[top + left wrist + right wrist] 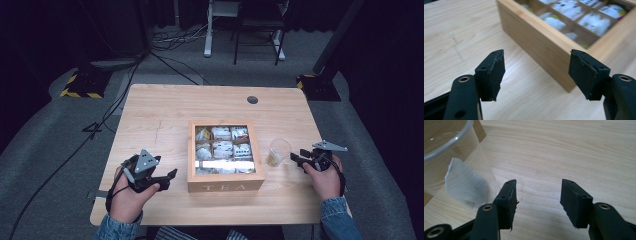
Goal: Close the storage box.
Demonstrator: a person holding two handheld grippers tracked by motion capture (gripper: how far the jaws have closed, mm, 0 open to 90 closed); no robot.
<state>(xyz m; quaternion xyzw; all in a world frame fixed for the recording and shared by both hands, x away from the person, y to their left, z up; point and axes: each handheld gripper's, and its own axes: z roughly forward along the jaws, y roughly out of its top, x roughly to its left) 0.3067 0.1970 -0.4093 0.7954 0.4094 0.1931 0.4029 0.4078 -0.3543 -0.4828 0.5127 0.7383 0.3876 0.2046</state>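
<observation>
A wooden tea box marked TEA sits mid-table, its compartments holding several tea bags. A clear plastic cup stands just right of the box, and a tea bag lies inside it. My left gripper rests left of the box, open and empty, with the box's near corner just beyond its jaws. My right gripper is right of the cup, open and empty. In the right gripper view the cup stands just beyond the left jaw.
The wooden table has a round cable hole at the back. Cables trail over the grey floor to the left. Stand bases with yellow-black tape sit at both far corners.
</observation>
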